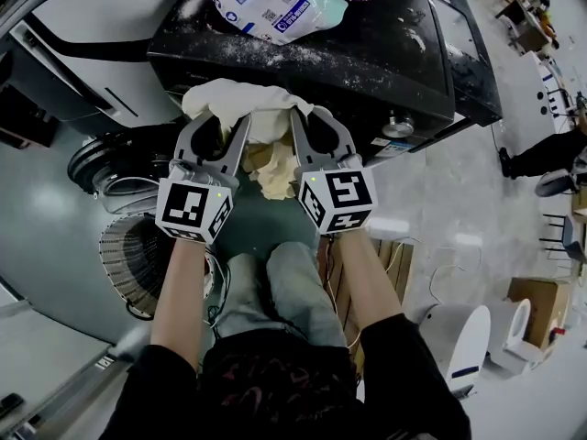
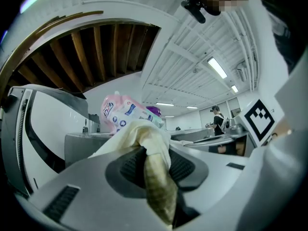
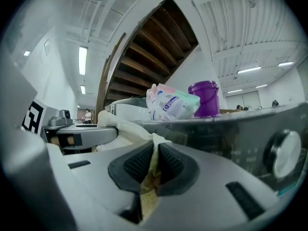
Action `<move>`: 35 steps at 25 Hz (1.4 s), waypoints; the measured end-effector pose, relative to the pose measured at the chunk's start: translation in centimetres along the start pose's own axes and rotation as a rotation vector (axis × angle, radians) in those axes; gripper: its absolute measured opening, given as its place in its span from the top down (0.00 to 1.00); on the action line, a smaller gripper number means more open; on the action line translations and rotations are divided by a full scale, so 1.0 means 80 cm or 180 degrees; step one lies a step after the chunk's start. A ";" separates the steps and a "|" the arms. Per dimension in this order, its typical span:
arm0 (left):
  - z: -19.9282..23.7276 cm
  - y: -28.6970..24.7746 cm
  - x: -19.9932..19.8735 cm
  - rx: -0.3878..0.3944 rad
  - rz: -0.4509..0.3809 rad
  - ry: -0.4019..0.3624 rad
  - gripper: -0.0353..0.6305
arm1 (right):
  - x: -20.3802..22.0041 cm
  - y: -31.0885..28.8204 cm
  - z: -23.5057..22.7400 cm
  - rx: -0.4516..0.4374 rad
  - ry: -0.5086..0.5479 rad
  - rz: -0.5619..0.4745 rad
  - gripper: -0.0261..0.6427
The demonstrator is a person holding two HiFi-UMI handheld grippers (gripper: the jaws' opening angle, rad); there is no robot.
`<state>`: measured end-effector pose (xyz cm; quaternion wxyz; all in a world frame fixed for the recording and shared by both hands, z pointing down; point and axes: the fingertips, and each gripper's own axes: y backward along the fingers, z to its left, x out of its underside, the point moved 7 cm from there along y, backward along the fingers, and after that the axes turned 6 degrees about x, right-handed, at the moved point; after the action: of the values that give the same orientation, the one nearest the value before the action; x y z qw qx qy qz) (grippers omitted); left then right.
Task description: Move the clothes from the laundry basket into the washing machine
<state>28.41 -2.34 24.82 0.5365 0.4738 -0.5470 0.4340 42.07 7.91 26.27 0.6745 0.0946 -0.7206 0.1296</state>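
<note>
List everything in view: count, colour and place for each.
cloth: one, cream, bunched against the front edge of the washing machine
washing machine: one, black top dusted with white powder, ahead of the person
detergent bag: one, pink and white with blue print, on the machine's top
tub: one, purple, on the machine's top beside the bag
laundry basket: one, white and slatted, on the floor at lower left
cardboard box: one, brown, on the floor at far right
left gripper: one, grey, shut on the cloth
right gripper: one, grey, shut on the cloth
forearms: two, bare, behind the grippers
</note>
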 end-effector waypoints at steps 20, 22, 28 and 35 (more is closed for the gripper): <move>0.012 -0.037 0.323 0.0139 -0.0285 -0.0003 0.76 | 0.297 -0.060 -0.040 0.0322 0.0011 -0.0161 0.92; 0.010 -0.050 0.343 0.0190 -0.0279 0.0009 0.76 | 0.310 -0.068 -0.051 0.0410 0.0012 -0.0147 0.92; 0.016 -0.102 0.398 0.0177 -0.0179 0.0287 0.76 | 0.350 -0.089 -0.088 0.0722 -0.0145 0.0007 0.92; 0.037 -0.165 0.441 0.0242 0.0049 0.0402 0.75 | 0.389 -0.130 -0.135 0.0894 -0.0352 0.0167 0.90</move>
<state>41.78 -9.44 59.47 0.5483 0.4613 -0.4988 0.4876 53.26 2.65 58.51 0.6103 0.1761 -0.7337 0.2412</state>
